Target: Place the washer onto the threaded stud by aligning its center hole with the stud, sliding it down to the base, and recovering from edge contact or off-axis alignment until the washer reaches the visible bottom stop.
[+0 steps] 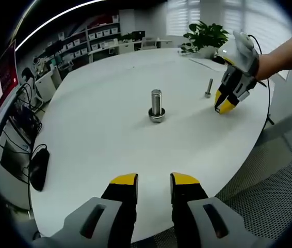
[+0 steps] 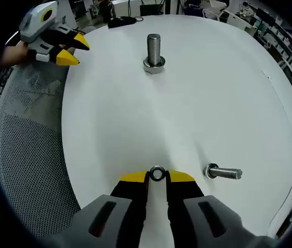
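A thick threaded stud (image 1: pixel 157 102) stands upright on a hex base in the middle of the round white table (image 1: pixel 99 139). In the right gripper view the stud (image 2: pixel 153 50) is far ahead of my jaws. My right gripper (image 2: pixel 157 176) is shut on a small steel washer (image 2: pixel 157 173), pinched at its rim between the yellow tips and held low over the table. In the left gripper view the right gripper (image 1: pixel 222 106) hangs to the right of the stud, in a gloved hand. My left gripper (image 1: pixel 153 181) is open near the table's front edge, with nothing between its fingers. The left gripper (image 2: pixel 69 50) also appears at the table's edge.
A smaller bolt (image 1: pixel 208 88) stands on its head close to the right gripper, just right of its jaws (image 2: pixel 222 173). A black object (image 1: pixel 38 168) lies at the table's left edge. A mesh chair (image 2: pixel 27 129) is beside the table, and a potted plant (image 1: pixel 206 35) at the far side.
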